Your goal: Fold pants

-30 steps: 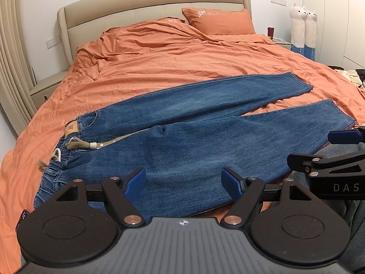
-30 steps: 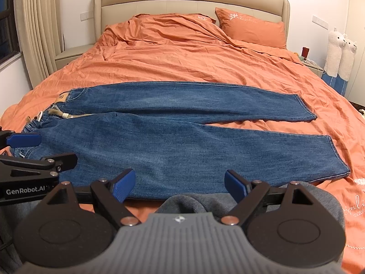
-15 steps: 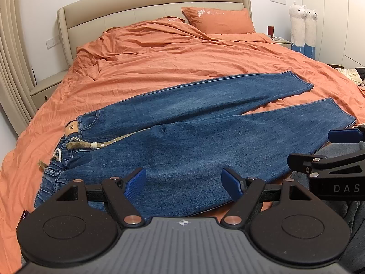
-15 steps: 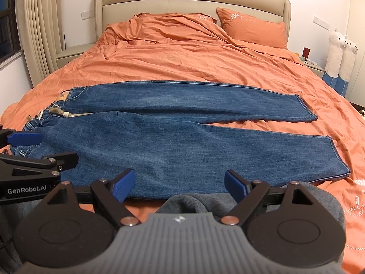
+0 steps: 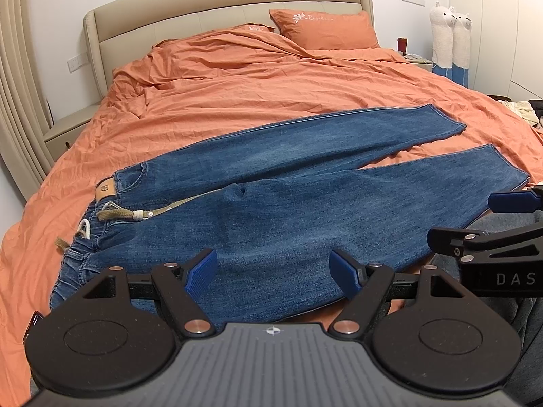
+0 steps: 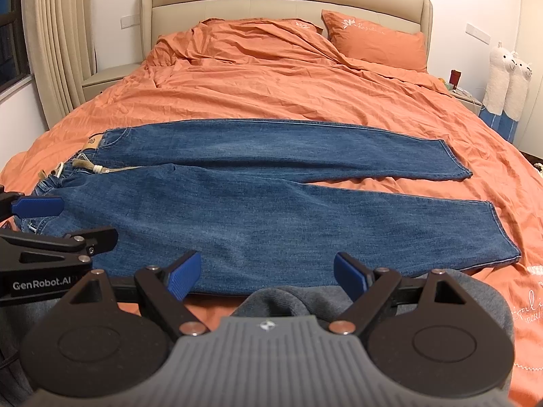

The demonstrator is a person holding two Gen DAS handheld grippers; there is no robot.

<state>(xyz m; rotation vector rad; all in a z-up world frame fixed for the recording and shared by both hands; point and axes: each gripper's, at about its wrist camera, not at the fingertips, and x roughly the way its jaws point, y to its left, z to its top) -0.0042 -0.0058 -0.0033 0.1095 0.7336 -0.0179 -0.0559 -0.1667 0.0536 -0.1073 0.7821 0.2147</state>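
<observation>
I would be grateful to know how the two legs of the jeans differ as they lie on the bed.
The far leg lies nearer the headboard; the near leg lies by the bed's edge. The far leg's hem stops short of the near leg's hem. Both lie flat, unfolded, joined at the waistband, parting toward the hems.

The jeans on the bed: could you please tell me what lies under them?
The jeans lie flat on the orange duvet, which shows all around them. Whatever lies directly beneath the denim is covered.

Both wrist views look from the foot side across the bed (image 5: 237, 101), low and near; beyond the jaws, both share the jeans (image 6: 271, 210).
</observation>
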